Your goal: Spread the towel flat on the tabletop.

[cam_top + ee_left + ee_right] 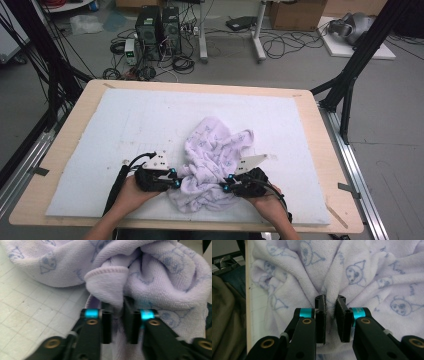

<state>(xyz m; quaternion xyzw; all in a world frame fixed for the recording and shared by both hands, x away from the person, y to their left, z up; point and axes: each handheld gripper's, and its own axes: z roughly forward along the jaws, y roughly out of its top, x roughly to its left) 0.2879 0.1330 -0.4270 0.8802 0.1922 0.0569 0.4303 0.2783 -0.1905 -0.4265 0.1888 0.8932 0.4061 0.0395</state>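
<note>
A: Where is the towel [212, 162] seen?

B: It is seen crumpled in a heap on the white mat [125, 125] that covers the wooden table [75, 107], toward the near edge, between the two hands. It is pale lilac and printed with small blue cartoon faces.

A: How is the left gripper [176, 183] placed?

B: It is held low at the towel's left side by the left hand [131, 194]. In the left gripper view its jaws are nearly closed, and a hemmed fold of the towel [110, 287] is pinched between them.

A: And the right gripper [226, 187]?

B: It is held by the right hand [267, 202] at the towel's right side, opposite the other. In the right gripper view a narrow gap is left between the jaws, and a raised ridge of the towel [332, 285] is gripped in that gap.

A: What is seen beyond the table?

B: Two computer towers [159, 27] and loose cables [280, 42] are seen on the grey floor.
</note>
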